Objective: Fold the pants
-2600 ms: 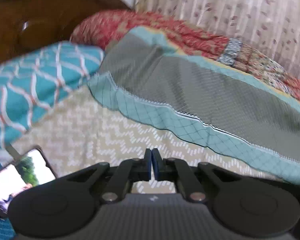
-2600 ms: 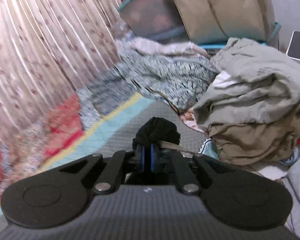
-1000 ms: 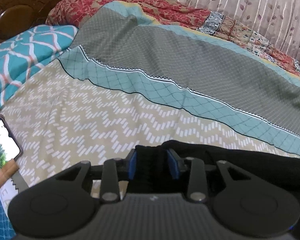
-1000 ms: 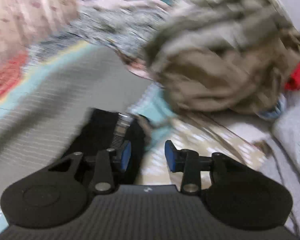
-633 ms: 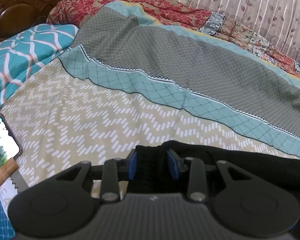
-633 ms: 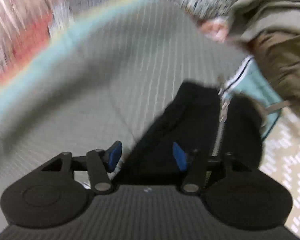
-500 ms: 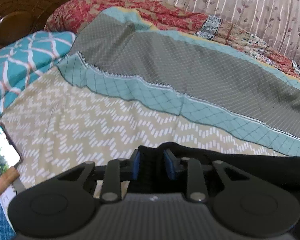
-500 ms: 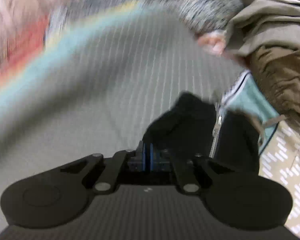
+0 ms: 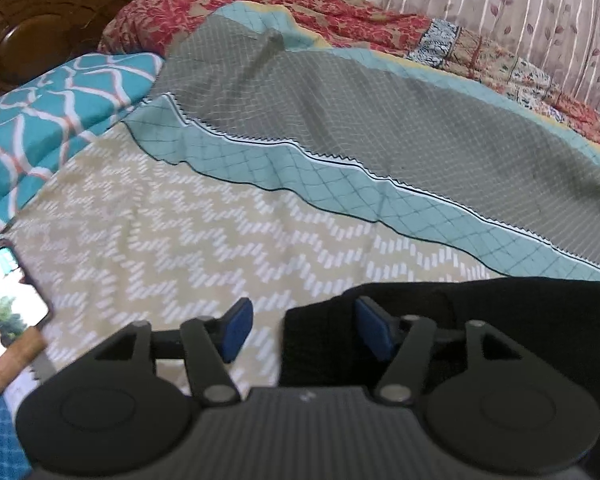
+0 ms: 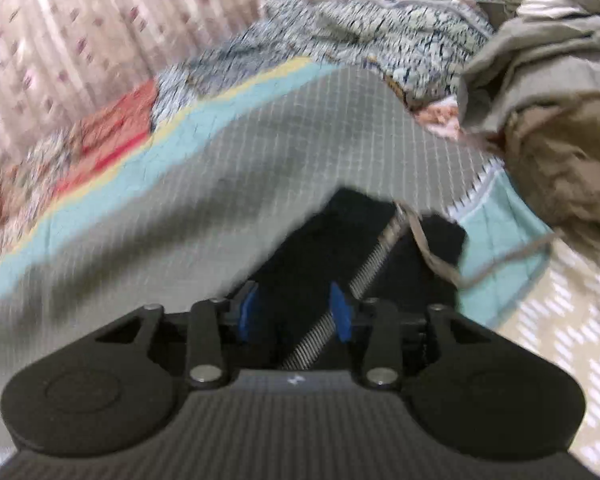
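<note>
Black pants point(image 9: 500, 320) lie flat on the bedspread point(image 9: 160, 232), reaching in from the right in the left wrist view. My left gripper point(image 9: 305, 328) hovers over their corner with jaws opening; the cloth lies between the pads and the left pad stands clear of it. In the right wrist view, the pants point(image 10: 340, 232) show their metal zipper point(image 10: 372, 264). My right gripper point(image 10: 294, 314) sits low over that end, jaws opening, with cloth and zipper between the blue pads but not pinched.
A lit phone point(image 9: 8, 296) and a wooden-handled tool point(image 9: 14, 364) lie at the left. A teal pillow point(image 9: 52, 120), a headboard point(image 9: 40, 20) and a curtain point(image 9: 500, 8) border the bed. A heap of khaki clothes point(image 10: 548, 100) stands right of the pants, trailing a cord point(image 10: 440, 268).
The left jaws, closed on the pants corner before, have spread apart. The right gripper swung over the zipper end, snapped shut there, and now stands apart again.
</note>
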